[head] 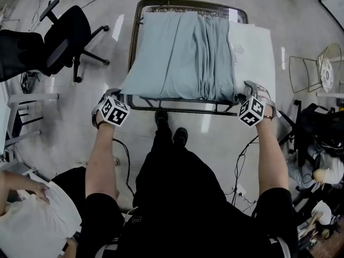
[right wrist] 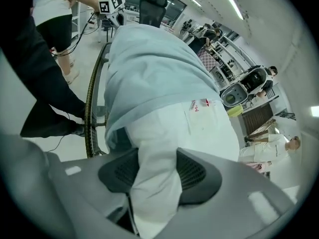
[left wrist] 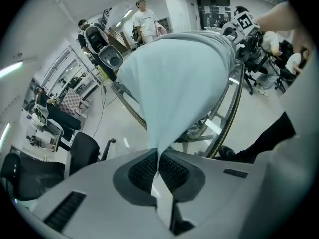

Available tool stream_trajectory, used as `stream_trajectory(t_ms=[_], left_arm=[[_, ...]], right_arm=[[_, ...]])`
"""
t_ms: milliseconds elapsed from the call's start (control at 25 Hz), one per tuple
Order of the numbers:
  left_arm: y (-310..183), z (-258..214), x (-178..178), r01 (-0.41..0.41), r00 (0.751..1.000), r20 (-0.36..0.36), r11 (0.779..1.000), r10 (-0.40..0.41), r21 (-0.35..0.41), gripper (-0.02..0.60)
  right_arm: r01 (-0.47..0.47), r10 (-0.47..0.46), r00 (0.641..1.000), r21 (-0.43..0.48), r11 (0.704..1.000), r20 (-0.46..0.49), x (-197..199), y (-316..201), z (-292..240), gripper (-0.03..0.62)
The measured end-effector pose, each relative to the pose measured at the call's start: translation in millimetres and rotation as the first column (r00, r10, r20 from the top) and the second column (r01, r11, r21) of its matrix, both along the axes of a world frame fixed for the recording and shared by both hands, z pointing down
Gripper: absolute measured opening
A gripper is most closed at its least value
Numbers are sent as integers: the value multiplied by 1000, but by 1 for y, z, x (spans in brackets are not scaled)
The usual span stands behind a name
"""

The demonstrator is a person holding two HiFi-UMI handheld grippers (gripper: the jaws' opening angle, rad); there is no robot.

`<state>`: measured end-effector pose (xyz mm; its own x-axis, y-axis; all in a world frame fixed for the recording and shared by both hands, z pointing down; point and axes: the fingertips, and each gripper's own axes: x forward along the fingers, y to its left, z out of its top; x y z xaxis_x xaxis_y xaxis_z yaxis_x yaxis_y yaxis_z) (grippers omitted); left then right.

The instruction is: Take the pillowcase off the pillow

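Head view puts the pillow (head: 251, 52) flat on a metal frame (head: 134, 31) just ahead of us, its long side running across from left to right. The pale blue pillowcase (head: 177, 52) covers most of it, and only the white right end sticks out bare. So the case's mouth faces our right, and we judge that the case must slide off toward our left while the pillow stays back or goes right. The pull line therefore runs straight between our two tools, along the near edge. Our left gripper (head: 120, 95) sits at the near left corner, and in the left gripper view its jaws are pressed together on a thin drawn-out peak of blue cloth. Our right gripper (head: 247, 88) sits at the near right corner, nearest the open end. In the right gripper view its jaws stand partly apart, filled by a thick wad of the white pillow, with the pads bearing on both sides of it. The bunched blue hem lies just beyond that grip, not inside it. Both forearms reach forward almost side by side, wrists bent so each tool points steeply down at its corner.
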<state>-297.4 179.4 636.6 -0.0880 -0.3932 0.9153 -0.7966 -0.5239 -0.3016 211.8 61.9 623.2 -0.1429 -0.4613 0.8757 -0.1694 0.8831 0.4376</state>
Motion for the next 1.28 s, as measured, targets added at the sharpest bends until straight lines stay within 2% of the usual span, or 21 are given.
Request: stream_trajectory(t_ms=[120,240,320,400,440,480,520,560,680,800,920,960,1040,1160,1280], left_arm=[[-10,-7,-18,-4,999,32,1000,4,-1,9],[-26,-12,-37,38,998,42,999,-39,10,9],[-39,-15,-45,71,996,56,997,-73,35,9],[-47,-18,-41,69,995,73,995,-74,65,11],[-47,-19,-33,42,995,84,997,-48,71,17],[-43,-18,-22,-1,996,92,998,-5,68,57],[-36,-17,-8,-52,995,91,997,47,61,143],[-28,-17,6,-105,991,85,993,100,58,183],[-14,-14,44,-228,972,82,971,222,74,218],[-20,-10,65,-299,951,122,948,285,111,233],[-35,-6,72,-327,939,147,938,310,111,229],[-37,-4,73,-338,935,151,936,321,99,204],[-37,-3,73,-350,929,162,933,334,82,84],[-38,-5,56,-289,953,118,953,278,88,17],[-41,-9,37,-255,966,74,963,249,86,12]], right_arm=[[-12,12,1000,-19,1000,25,1,-1,-4,229],[-23,25,998,-41,999,50,0,-3,-7,229],[-35,39,997,-55,998,65,-3,-6,-7,227],[-59,64,996,-71,996,67,-4,-8,-6,225],[-73,78,995,-79,994,63,-3,-8,-4,225],[-84,89,994,-83,993,57,-2,-8,-3,225],[-91,96,994,-86,992,52,-2,-8,-2,227],[-96,100,994,-88,992,48,-1,-9,-2,227],[-99,102,994,-82,992,36,-4,-8,-4,233],[-93,95,995,-66,993,22,-8,-5,-7,245],[-80,81,997,-59,995,11,-13,0,-10,247],[-77,78,997,-65,995,14,-14,3,-11,241],[-79,81,996,-78,994,28,-15,9,-13,214],[-97,102,993,-79,992,55,-15,9,-20,195],[-120,127,989,-91,989,78,-13,6,-23,186]])
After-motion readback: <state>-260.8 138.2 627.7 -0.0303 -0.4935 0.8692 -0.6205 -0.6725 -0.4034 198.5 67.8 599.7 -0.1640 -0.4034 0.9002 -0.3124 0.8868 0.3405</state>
